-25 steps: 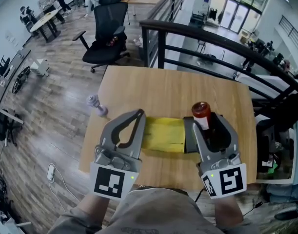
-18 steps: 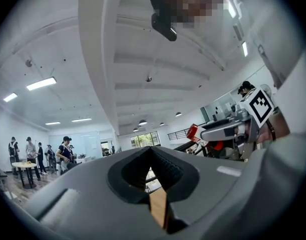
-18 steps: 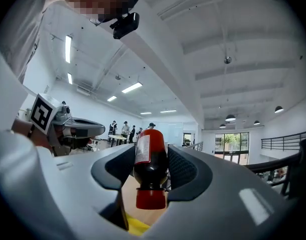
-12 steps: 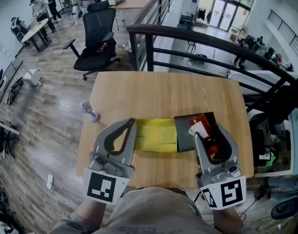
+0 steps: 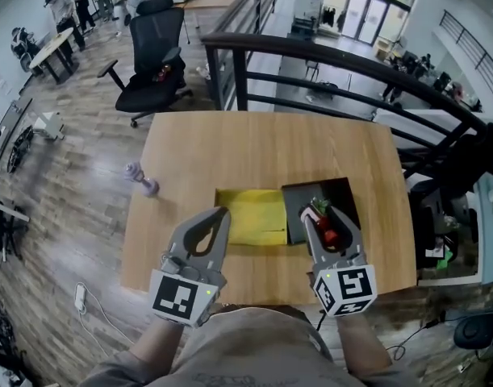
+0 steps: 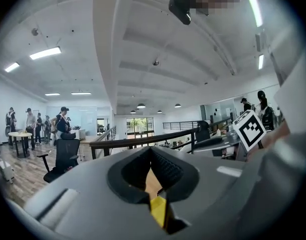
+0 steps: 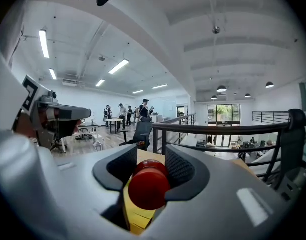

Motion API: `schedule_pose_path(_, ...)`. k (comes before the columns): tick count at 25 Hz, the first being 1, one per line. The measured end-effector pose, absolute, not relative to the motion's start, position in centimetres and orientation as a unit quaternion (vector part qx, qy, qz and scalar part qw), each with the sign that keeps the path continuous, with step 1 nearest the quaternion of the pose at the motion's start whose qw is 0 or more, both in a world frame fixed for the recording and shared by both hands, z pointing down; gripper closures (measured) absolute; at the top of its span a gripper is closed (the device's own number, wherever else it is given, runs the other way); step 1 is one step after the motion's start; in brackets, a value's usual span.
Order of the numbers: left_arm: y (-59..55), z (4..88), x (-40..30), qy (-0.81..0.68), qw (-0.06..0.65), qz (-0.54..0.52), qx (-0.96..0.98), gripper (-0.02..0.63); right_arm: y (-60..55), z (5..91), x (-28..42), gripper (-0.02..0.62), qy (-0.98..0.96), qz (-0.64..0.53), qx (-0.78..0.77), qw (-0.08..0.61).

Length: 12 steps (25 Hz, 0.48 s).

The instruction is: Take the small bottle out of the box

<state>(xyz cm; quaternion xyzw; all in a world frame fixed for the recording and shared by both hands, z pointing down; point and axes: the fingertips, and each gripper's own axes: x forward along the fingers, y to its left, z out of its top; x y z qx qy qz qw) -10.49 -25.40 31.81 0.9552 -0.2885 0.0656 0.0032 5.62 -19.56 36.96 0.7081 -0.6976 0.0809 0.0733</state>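
Right now the right gripper (image 5: 323, 216) has its jaws, which have just been closing, pressed on the small red-capped bottle (image 7: 148, 184). The cap is turned back toward the hand, and the bottle lies over the black box (image 5: 347, 192) that sits under the gripper's tips. To its left, the left gripper (image 5: 222, 214) is closed tip to tip on nothing, its tips at the near edge of a yellow sheet (image 5: 250, 212) on the wooden table (image 5: 270, 143).

Bottle: small red-capped bottle (image 5: 324, 226) — tilted, clamped between the jaws of the right gripper (image 5: 323, 214), over the box's dark inside.
Box: dark open box (image 5: 345, 192), yellow flap (image 5: 250, 214) spread flat — on the light wooden table (image 5: 230, 143).
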Motion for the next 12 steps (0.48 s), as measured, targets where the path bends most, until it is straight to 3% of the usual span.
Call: schedule_pose_path(12, -25.2, 31.9, -9.8, -0.282, -0.013, 0.074, 0.956, 0.606, -19.1, 35.2, 6.2, 0.411, -0.699, 0.065, 0.708, 0.071)
